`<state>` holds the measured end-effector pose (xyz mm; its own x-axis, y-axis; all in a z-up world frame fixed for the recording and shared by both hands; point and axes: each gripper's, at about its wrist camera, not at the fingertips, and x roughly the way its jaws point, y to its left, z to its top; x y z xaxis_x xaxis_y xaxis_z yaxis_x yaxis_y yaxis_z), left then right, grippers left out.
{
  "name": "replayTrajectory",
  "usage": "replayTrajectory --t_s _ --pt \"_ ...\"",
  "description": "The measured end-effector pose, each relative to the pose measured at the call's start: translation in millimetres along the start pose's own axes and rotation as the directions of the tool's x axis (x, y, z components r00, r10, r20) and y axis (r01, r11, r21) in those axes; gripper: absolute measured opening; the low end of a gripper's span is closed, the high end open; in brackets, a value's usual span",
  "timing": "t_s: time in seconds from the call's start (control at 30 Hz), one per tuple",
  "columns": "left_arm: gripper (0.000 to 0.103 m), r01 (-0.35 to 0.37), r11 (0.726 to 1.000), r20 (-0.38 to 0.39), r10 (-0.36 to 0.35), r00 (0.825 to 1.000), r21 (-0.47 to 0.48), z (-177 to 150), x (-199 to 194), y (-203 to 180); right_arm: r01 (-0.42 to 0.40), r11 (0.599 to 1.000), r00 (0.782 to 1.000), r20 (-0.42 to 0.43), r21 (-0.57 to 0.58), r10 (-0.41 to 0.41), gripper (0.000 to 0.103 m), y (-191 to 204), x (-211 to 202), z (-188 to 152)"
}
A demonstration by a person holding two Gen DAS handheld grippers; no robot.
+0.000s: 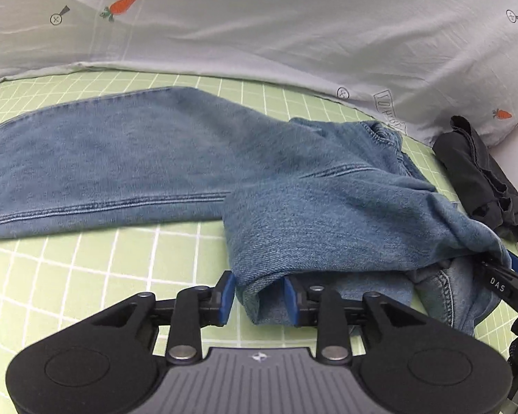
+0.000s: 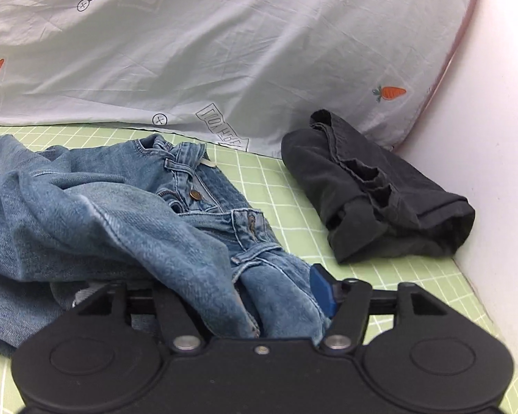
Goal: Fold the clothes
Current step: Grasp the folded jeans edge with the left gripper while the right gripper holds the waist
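Green gridded mat (image 1: 86, 269); jeans (image 1: 155, 158) hem lies between parted left gripper (image 1: 259, 296) pads; right gripper (image 1: 500, 276), marked "DAS", grip unclear.

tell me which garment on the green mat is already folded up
The dark grey garment, a compact bundle by the white wall. The blue denim jeans are still rumpled and spread across the green grid mat.

Jeans (image 1: 155, 158) lie across the gridded mat (image 1: 86, 269), one leg stretching left, the waistband end bunched at right, a fold of leg lying over it. A folded dark garment (image 2: 373, 200) sits on the mat right of the jeans, apart from them, beside the wall (image 2: 493, 172). A printed sheet (image 2: 224, 51) lies behind both.
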<state>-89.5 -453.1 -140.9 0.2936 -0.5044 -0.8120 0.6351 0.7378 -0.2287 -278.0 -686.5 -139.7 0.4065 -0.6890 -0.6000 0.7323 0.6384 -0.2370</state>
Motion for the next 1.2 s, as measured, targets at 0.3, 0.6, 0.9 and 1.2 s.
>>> replayTrajectory --t_s 0.3,0.6,0.9,1.2 --pt "0.066 0.129 0.985 -0.049 -0.135 0.99 -0.118 -6.0 28.0 8.0 -0.084 0.987 0.989 -0.11 0.139 0.099 0.074 -4.3 13.1 -17.7" --pt "0.034 0.026 0.995 -0.042 -0.03 0.999 -0.094 -1.3 49.4 -2.1 -0.087 0.974 0.98 -0.155 0.208 0.121 0.084 -6.7 27.9 -24.7" --pt "0.009 -0.104 0.994 0.174 0.11 0.979 -0.04 12.0 -19.1 4.4 -0.059 0.984 0.98 -0.178 0.17 0.089 0.084 -2.8 11.8 -20.4" --pt "0.007 -0.37 0.918 0.452 0.27 0.85 0.146 -4.4 -120.1 3.2 -0.122 0.988 0.98 -0.15 0.089 0.135 0.085 26.0 -38.5 -33.8"
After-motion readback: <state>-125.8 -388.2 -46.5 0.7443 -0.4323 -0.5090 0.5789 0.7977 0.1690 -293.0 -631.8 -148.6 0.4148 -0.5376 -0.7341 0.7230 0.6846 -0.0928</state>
